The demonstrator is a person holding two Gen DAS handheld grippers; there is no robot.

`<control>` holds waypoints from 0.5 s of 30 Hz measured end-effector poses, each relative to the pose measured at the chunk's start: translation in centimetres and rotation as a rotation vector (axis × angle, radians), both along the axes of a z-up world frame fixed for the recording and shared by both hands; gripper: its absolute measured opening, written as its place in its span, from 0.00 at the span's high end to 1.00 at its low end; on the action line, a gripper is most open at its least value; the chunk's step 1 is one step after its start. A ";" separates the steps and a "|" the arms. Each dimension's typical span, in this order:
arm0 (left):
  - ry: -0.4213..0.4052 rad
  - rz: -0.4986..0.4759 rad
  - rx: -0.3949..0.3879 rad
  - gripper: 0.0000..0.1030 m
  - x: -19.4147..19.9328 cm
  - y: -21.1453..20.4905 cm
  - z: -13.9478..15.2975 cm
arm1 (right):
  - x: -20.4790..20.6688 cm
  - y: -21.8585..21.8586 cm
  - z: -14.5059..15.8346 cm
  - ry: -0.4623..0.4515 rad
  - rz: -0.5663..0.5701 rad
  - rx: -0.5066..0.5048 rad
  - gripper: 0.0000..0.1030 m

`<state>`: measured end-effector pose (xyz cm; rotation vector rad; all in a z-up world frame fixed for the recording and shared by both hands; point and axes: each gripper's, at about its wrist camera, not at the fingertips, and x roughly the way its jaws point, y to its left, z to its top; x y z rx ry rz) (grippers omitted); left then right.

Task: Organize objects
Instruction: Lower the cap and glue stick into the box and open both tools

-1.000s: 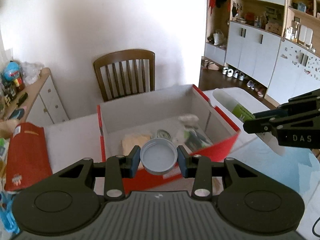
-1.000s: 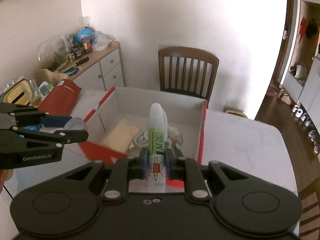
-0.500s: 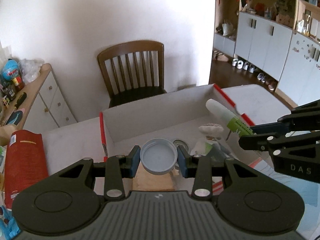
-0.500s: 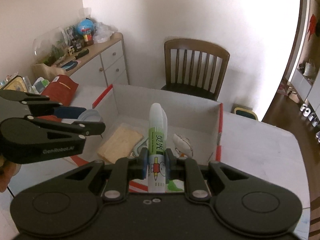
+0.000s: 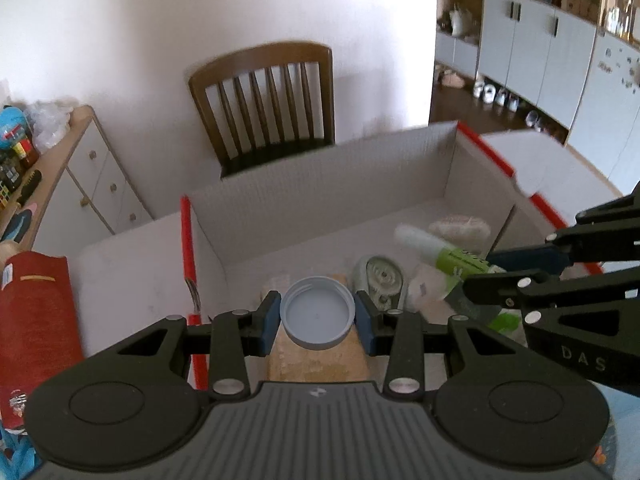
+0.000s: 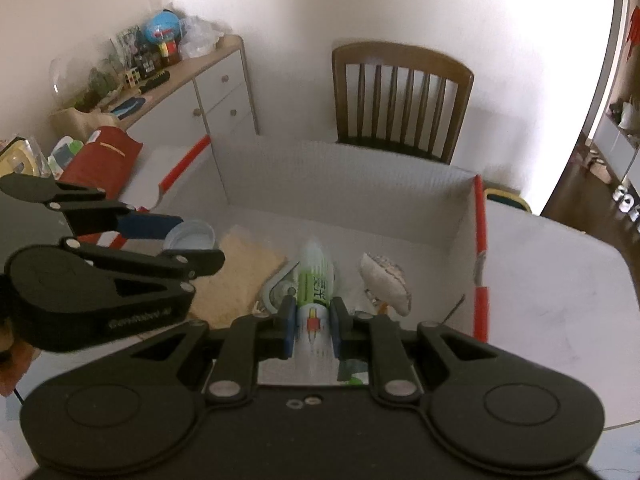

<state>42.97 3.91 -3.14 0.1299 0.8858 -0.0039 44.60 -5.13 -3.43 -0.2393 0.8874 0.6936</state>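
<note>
The box [image 5: 328, 192] stood open on top; a sponge [image 6: 240, 276], a shell [image 6: 386, 282] and small clutter crowded its near floor, the far floor lay bare

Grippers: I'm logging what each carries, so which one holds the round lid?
The left gripper: its jaws clamp the grey-blue lid, while the right gripper grips a green-and-white tube.

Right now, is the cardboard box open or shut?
Open: the cardboard box has no lid on top, and its floor shows a tan sponge and other items.
</note>
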 end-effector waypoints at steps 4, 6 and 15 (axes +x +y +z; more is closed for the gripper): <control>0.039 0.001 -0.012 0.63 0.9 0.1 -1.3 | 0.4 0.5 -1.2 0.020 0.016 -0.022 0.84; 0.054 0.005 -0.014 0.63 1.3 0.2 -1.8 | 0.6 0.6 -1.6 0.031 0.024 -0.027 0.84; 0.147 0.007 -0.030 0.63 2.8 0.4 -3.9 | 0.9 0.4 -3.0 0.075 0.048 -0.052 0.84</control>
